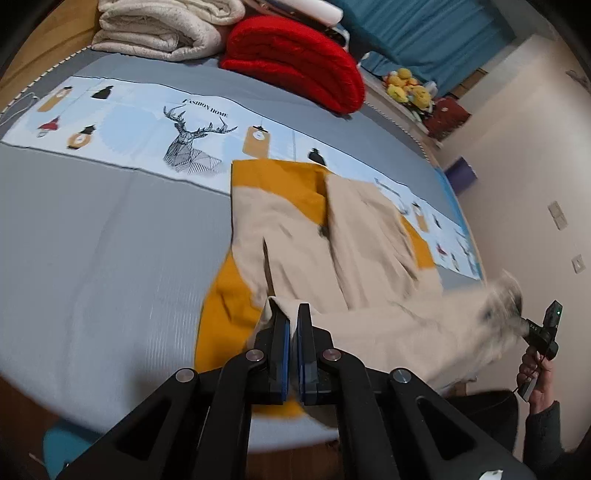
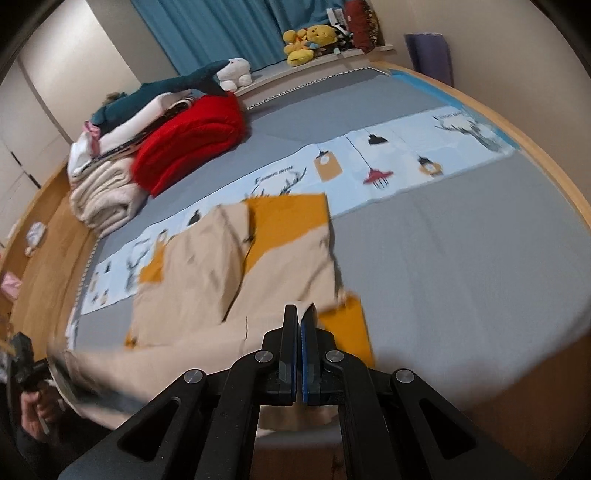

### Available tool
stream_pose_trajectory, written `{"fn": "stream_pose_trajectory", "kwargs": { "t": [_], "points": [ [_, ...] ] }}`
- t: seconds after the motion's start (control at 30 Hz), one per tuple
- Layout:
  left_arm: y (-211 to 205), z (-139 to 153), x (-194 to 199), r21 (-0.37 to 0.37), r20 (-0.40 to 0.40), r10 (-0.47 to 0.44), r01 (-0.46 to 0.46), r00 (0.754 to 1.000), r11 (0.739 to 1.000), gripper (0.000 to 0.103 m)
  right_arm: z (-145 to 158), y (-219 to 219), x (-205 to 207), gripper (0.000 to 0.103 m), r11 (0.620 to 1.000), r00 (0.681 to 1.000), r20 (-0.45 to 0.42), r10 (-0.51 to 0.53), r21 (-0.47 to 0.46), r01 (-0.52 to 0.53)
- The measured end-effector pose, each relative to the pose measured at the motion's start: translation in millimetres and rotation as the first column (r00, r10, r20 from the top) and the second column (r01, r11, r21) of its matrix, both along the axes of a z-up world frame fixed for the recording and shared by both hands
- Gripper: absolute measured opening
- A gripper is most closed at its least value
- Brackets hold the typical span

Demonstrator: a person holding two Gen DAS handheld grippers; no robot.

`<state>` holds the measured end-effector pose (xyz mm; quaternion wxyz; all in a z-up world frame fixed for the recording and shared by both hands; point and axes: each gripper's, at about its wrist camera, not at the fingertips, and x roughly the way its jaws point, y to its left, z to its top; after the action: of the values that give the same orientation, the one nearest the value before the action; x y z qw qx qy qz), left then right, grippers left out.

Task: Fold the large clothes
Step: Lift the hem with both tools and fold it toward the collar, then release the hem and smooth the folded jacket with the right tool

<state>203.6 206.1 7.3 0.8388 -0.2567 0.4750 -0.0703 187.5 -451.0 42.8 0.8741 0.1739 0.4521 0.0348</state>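
A large beige and mustard-yellow garment (image 1: 295,229) lies partly folded on the grey bed, its sleeves folded in over the body. My left gripper (image 1: 291,314) is shut on the garment's near edge at one corner. My right gripper (image 2: 300,314) is shut on the same near edge of the garment (image 2: 207,266) at the other corner. The near edge hangs stretched between the two grippers and looks blurred. The right gripper also shows at the right in the left wrist view (image 1: 513,314), with cloth in it.
The grey bed sheet (image 1: 92,240) has a light blue printed strip (image 1: 147,125) across it. A red folded blanket (image 1: 295,62) and a cream folded blanket (image 1: 162,29) lie at the far side. Plush toys (image 2: 310,40) sit on a ledge by blue curtains (image 2: 207,29). Wooden bed frame (image 2: 554,192).
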Motion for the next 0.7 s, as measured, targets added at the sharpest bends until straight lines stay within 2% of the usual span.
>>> {"fn": "stream_pose_trajectory", "kwargs": {
  "t": [0.13,0.2,0.23,0.27,0.3,0.37,0.43,0.53,0.57,0.6,0.7],
  "points": [
    [0,-46,48,0.027,-0.036,0.021,-0.02,0.999,0.999,0.002,-42,10,78,0.001,0.998,0.999,-0.031,0.017,-0.066,-0.019],
    [0,-70,62,0.048,-0.13,0.037,-0.031,0.991,0.998,0.002,-62,16,95,0.001,0.995,0.999,-0.033,0.02,-0.097,-0.023],
    [2,-72,65,0.036,-0.134,0.048,-0.044,0.99,0.998,0.002,-72,20,100,0.001,0.993,0.999,-0.04,0.031,-0.112,-0.035],
    [2,-71,67,0.031,-0.123,0.046,-0.043,0.991,0.999,0.002,-82,25,106,0.001,0.988,0.996,-0.086,0.035,-0.148,-0.048],
    [0,-70,70,0.056,-0.115,0.037,-0.031,0.993,0.998,0.002,-86,29,112,0.001,0.985,0.994,-0.102,0.03,-0.165,-0.046],
    [1,-73,71,0.078,-0.131,0.035,-0.025,0.991,0.997,0.005,-86,32,122,0.001,0.987,0.995,-0.095,0.032,-0.154,-0.046],
    [9,-77,69,0.062,-0.149,0.055,-0.046,0.987,0.997,0.011,-87,33,126,0.002,0.987,0.995,-0.092,0.027,-0.156,-0.041],
    [29,-82,61,-0.035,-0.164,0.109,-0.116,0.98,0.993,0.017,-92,24,126,0.003,0.992,0.993,-0.12,-0.015,-0.128,-0.001],
    [36,-80,56,-0.037,-0.162,0.148,-0.156,0.976,0.987,0.021,-91,19,124,0.009,0.993,0.992,-0.121,-0.036,-0.112,0.022],
    [43,-77,50,-0.024,-0.153,0.182,-0.187,0.971,0.982,0.021,-88,11,121,0.011,0.992,0.991,-0.11,-0.069,-0.112,0.057],
    [61,-73,30,-0.042,-0.134,0.261,-0.269,0.956,0.962,0.021,-78,-7,106,0.012,0.987,0.989,-0.079,-0.125,-0.112,0.115]
  ]
}}
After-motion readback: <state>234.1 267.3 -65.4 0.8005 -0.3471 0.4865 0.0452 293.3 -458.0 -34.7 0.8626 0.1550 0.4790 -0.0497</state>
